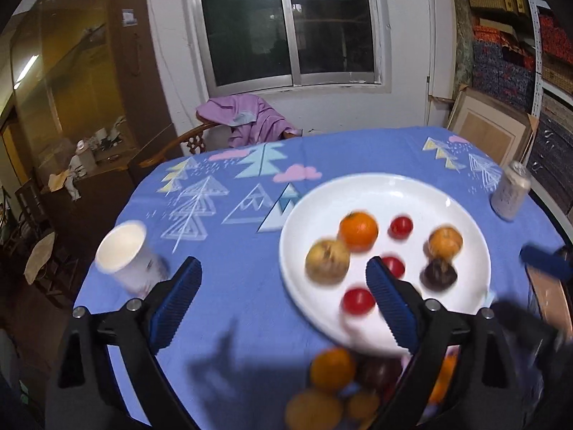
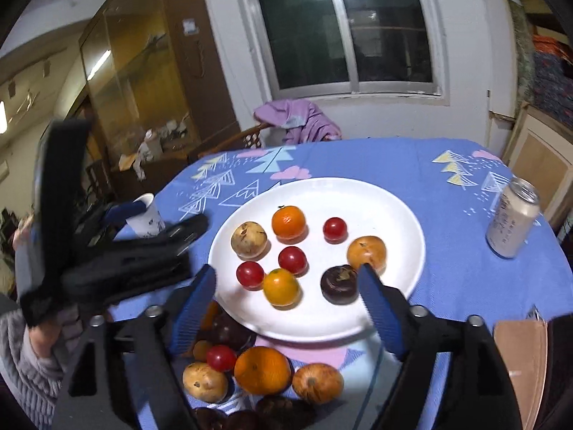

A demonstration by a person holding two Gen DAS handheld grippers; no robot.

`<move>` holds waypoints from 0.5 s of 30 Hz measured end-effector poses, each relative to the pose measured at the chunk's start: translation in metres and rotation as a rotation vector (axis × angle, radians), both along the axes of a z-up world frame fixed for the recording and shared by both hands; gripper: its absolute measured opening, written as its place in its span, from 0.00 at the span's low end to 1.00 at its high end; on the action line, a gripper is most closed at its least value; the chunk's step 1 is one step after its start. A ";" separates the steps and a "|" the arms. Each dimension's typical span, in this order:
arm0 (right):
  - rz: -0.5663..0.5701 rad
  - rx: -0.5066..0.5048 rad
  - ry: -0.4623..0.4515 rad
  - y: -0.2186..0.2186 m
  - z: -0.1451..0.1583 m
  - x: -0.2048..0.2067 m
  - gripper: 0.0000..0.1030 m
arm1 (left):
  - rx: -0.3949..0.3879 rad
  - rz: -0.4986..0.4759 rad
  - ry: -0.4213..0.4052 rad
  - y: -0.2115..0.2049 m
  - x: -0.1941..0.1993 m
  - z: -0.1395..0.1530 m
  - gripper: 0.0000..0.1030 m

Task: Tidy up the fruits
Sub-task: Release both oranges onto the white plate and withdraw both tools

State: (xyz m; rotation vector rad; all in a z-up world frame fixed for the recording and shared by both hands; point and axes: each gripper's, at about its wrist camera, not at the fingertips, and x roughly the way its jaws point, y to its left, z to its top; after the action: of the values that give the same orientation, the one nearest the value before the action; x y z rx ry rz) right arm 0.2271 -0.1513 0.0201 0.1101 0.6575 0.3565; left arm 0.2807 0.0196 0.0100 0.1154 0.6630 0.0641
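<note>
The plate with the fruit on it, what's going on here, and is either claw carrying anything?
A person is sorting fruit onto a white plate with a claw in each hand. The left claw and right claw are both open and empty above the table. Small tomatoes, oranges and a dark fruit already sit apart on the plate. A pile of fruit waits on the blue tablecloth at the near rim.

The left gripper (image 1: 283, 301) hangs over the blue tablecloth (image 1: 232, 251) with its jaws spread wide and nothing between them. Its right finger (image 1: 390, 304) overlaps the near edge of the white plate (image 1: 376, 193), which holds blurred oranges, red tomatoes and a dark fruit. A paper cup (image 1: 125, 254) stands left; a can (image 1: 510, 191) stands far right. More fruit (image 1: 333, 365) lies near, off the plate.
</note>
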 end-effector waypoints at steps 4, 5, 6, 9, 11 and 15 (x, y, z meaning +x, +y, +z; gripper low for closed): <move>-0.056 0.007 0.019 -0.020 -0.020 -0.027 0.91 | 0.047 -0.003 0.010 0.011 -0.055 -0.030 0.92; -0.069 -0.006 0.024 -0.023 -0.026 -0.034 0.92 | 0.058 0.000 0.011 0.013 -0.065 -0.037 0.92; -0.071 -0.021 0.037 -0.026 -0.032 -0.040 0.92 | 0.062 0.000 0.018 0.016 -0.071 -0.043 0.93; -0.067 -0.021 0.053 -0.033 -0.041 -0.053 0.92 | 0.049 0.002 0.063 0.024 -0.081 -0.063 0.93; -0.079 0.003 0.035 -0.038 -0.041 -0.064 0.92 | 0.051 0.013 0.091 0.027 -0.080 -0.072 0.93; -0.072 0.047 0.019 -0.041 -0.045 -0.074 0.95 | 0.057 -0.014 0.098 0.022 -0.079 -0.074 0.93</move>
State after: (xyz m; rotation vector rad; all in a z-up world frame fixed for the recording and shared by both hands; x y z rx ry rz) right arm 0.1526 -0.1920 -0.0251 0.1814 0.6622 0.3020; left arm 0.2021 0.0417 -0.0640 0.1789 0.7581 0.0642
